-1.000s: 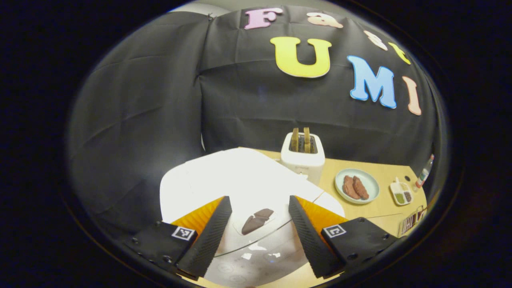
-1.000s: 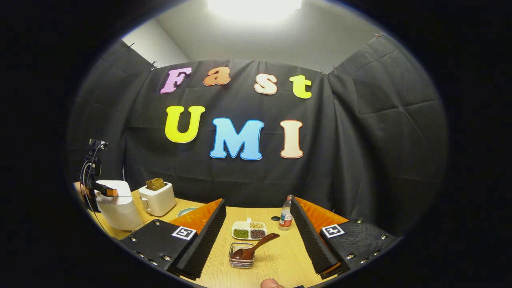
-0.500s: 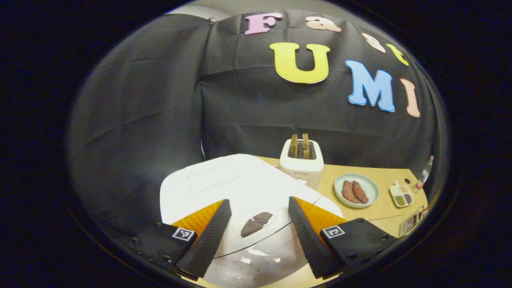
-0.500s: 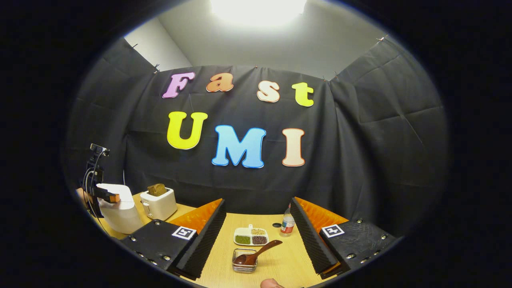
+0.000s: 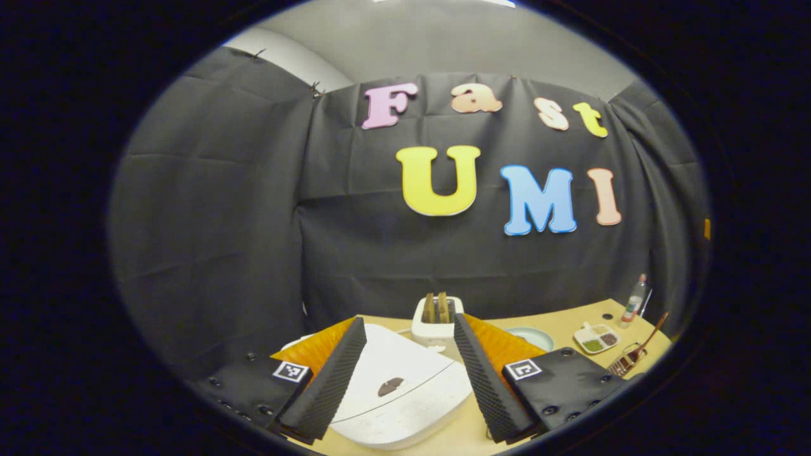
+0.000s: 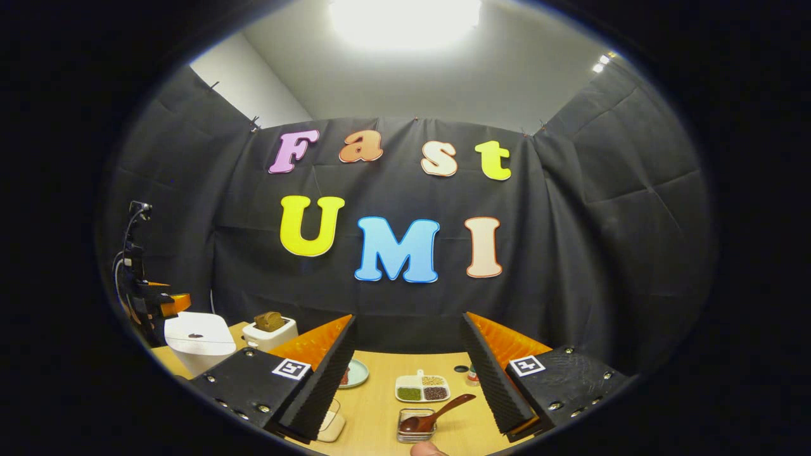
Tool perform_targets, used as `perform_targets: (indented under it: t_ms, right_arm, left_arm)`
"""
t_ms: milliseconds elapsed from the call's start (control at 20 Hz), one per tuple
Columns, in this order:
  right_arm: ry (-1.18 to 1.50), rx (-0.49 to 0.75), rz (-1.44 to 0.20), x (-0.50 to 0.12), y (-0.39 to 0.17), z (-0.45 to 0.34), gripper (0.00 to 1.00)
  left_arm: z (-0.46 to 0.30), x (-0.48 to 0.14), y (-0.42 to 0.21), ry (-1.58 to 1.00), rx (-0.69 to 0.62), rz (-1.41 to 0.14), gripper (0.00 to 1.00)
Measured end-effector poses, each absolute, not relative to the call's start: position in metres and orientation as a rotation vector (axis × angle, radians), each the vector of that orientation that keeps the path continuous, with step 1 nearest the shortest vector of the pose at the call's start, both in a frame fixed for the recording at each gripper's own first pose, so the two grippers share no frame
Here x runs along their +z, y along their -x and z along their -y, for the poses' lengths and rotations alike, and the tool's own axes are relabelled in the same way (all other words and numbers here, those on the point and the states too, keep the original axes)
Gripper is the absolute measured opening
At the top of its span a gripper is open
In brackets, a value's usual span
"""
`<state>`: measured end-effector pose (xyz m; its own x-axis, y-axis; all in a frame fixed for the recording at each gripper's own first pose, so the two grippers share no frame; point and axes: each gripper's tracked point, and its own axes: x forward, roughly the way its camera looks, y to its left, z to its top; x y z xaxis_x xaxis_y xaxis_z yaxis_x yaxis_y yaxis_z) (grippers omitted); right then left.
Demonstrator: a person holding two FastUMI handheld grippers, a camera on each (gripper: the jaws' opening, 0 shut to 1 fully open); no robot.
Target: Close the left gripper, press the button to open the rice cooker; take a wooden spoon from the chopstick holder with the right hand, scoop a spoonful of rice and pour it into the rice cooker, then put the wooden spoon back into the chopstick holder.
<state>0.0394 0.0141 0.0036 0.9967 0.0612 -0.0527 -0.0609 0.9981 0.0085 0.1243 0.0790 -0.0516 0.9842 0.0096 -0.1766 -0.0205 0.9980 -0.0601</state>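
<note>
Since the earlier frames the left gripper (image 5: 408,367) has risen and drawn back from the rice cooker (image 5: 399,389), which now sits lower between its fingers, lid down, button (image 5: 390,386) on top. Its jaws stand wide apart, holding nothing. The right gripper (image 6: 408,373) has tilted slightly upward, jaws also spread and empty, above the table (image 6: 380,405). Between its fingers the wooden spoon (image 6: 434,417) leans in the chopstick holder (image 6: 415,425), the divided dish (image 6: 422,389) just behind. The toaster (image 5: 437,320) stands beyond the cooker.
</note>
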Motion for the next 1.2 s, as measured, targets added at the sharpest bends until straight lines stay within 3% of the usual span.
perform_targets:
  t_ms: [400, 750, 1200]
  right_arm:
    - [-0.06, 0.066, -0.008, 0.015, -0.035, -0.039, 0.98]
    - [-0.076, 0.071, 0.01, 0.018, -0.035, -0.049, 0.98]
    - [-0.076, 0.096, 0.036, 0.025, -0.036, -0.06, 0.98]
  left_arm:
    - [-0.045, 0.019, -0.065, 0.034, -0.026, -0.006, 0.95]
    - [-0.014, 0.031, -0.038, 0.063, -0.098, 0.046, 0.97]
    - [-0.023, 0.042, -0.031, 0.089, -0.076, 0.059, 0.97]
